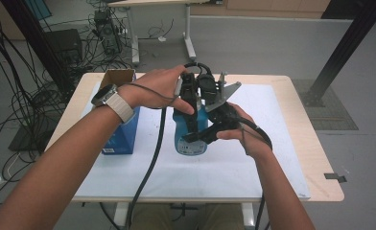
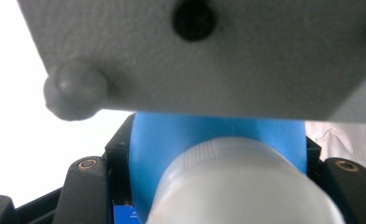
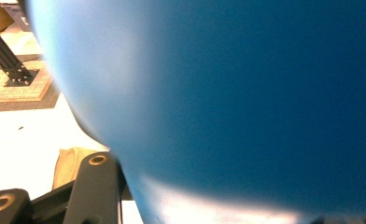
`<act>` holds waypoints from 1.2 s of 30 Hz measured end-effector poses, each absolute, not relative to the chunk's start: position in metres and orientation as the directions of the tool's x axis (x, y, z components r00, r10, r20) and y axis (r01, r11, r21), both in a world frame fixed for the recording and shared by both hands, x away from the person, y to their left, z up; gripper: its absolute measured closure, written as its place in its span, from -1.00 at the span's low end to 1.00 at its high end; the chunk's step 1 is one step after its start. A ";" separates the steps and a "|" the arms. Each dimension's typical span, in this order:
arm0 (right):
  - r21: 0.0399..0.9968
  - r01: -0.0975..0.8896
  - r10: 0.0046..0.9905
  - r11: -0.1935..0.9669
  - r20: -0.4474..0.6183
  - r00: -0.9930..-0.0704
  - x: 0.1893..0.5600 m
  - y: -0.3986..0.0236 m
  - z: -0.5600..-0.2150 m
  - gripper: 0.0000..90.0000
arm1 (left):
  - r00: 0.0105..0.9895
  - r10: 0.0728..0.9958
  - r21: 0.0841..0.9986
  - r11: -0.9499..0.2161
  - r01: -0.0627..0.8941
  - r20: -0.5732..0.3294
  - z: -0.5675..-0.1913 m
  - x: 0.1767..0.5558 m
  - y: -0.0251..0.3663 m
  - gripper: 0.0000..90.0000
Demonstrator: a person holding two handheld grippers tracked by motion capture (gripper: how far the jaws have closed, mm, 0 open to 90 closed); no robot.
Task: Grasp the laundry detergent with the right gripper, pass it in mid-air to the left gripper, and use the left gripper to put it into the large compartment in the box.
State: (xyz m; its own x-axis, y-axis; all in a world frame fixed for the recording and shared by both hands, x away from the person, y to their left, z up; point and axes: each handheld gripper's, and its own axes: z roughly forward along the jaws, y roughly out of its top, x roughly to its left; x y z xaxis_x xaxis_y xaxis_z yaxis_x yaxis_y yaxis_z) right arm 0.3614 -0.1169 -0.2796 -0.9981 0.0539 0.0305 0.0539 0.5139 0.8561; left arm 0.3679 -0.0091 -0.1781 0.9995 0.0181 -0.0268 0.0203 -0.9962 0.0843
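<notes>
The blue bottle (image 1: 191, 136) stands mid-counter (image 1: 291, 143), its white cap (image 2: 246, 186) clenched by the left gripper (image 1: 190, 96), its body by the right gripper (image 1: 210, 132) — twisting could slip the smooth plastic or tip it toward the blue box (image 1: 123, 129).

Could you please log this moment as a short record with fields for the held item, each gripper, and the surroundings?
held item: blue bottle with a whitish cap, standing on the white mat
left gripper: reaches down over the bottle's top, jaws closed at the cap end
right gripper: comes in from the side, jaws closed on the bottle's body
nearby: open blue carton to the bottle's left
support: wooden table
</notes>
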 end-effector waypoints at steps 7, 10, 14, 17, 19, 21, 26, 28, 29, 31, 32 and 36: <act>0.856 0.050 0.045 0.515 0.032 -0.998 0.361 -0.118 -0.280 -0.02 | 1.000 0.016 0.085 -0.996 0.018 -0.026 -0.179 0.368 -0.010 -0.15; 0.854 0.052 0.047 0.518 0.033 -0.998 0.361 -0.118 -0.280 -0.02 | 1.000 0.015 0.088 -0.996 0.017 -0.025 -0.179 0.368 -0.010 -0.15; 0.853 0.055 0.046 0.519 0.036 -0.998 0.361 -0.118 -0.280 -0.02 | 1.000 0.017 0.092 -0.996 0.019 -0.027 -0.179 0.368 -0.010 -0.15; 0.853 0.055 0.047 0.520 0.036 -0.998 0.361 -0.118 -0.280 -0.02 | 0.999 0.018 0.096 -0.995 0.020 -0.027 -0.180 0.368 -0.010 -0.15; 0.851 0.061 0.057 0.522 0.036 -0.998 0.361 -0.119 -0.280 -0.02 | 0.999 0.018 0.097 -0.995 0.020 -0.027 -0.180 0.368 -0.010 -0.15; 0.851 0.057 0.048 0.522 0.037 -0.998 0.361 -0.119 -0.280 -0.02 | 0.999 0.018 0.097 -0.995 0.021 -0.027 -0.180 0.367 -0.010 -0.15; 0.853 0.049 0.041 0.520 0.032 -0.999 0.360 -0.118 -0.279 -0.02 | 0.999 0.021 0.103 -0.994 0.023 -0.026 -0.179 0.366 -0.009 -0.15; 0.850 0.055 0.047 0.524 0.036 -0.998 0.360 -0.118 -0.279 -0.02 | 1.000 0.016 0.104 -0.994 0.019 -0.024 -0.178 0.366 -0.008 -0.15; 0.850 0.055 0.047 0.524 0.036 -0.998 0.360 -0.118 -0.279 -0.02 | 1.000 0.017 0.104 -0.994 0.019 -0.025 -0.178 0.366 -0.008 -0.15; 0.850 0.055 0.046 0.523 0.037 -0.998 0.359 -0.118 -0.279 -0.02 | 1.000 0.017 0.102 -0.995 0.019 -0.025 -0.178 0.366 -0.008 -0.15; 0.851 0.053 0.046 0.523 0.034 -0.998 0.359 -0.118 -0.279 -0.02 | 1.000 0.018 0.101 -0.995 0.020 -0.024 -0.178 0.366 -0.008 -0.15; 0.850 0.058 0.057 0.524 0.033 -0.998 0.359 -0.118 -0.278 -0.02 | 0.999 0.020 0.103 -0.994 0.022 -0.028 -0.178 0.366 -0.007 -0.15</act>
